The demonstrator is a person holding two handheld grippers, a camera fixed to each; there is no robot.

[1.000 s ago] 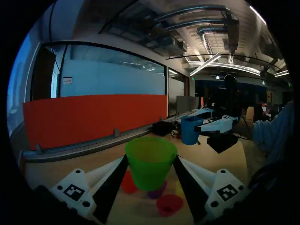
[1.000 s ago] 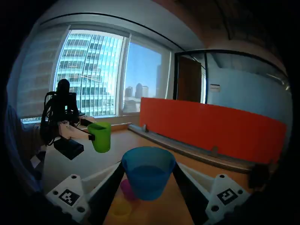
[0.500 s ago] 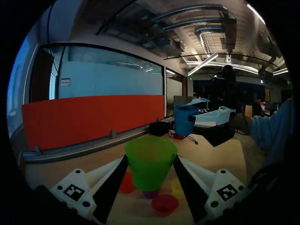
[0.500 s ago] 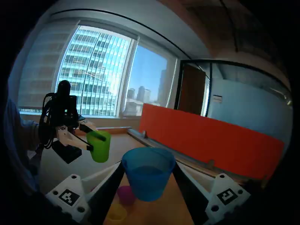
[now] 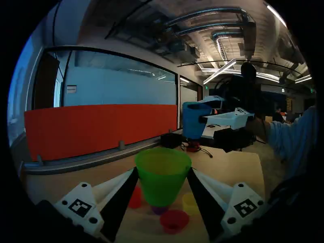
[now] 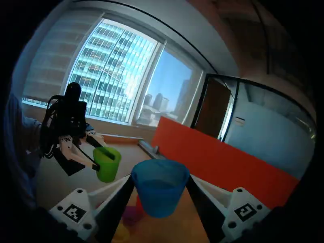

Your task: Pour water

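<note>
Blue cup carried higher and closer to the green cup.

The blue cup (image 6: 160,194), with a water line visible inside, sits upright, clamped between the fingers of the right gripper (image 6: 160,182). In the left gripper view it has risen and drawn nearer over the past second. The green cup (image 5: 163,178) stays upright, pinched in the left gripper (image 5: 163,172) above the table (image 5: 235,162). A red cup (image 5: 174,220), a yellow cup (image 5: 190,202) and a purple cup (image 5: 160,209) stand below it.

Green cup (image 5: 163,176), blue cup (image 6: 160,187): both translucent plastic, smooth, matt. Worktop (image 5: 237,162): pale wood look, dull sheen.
</note>
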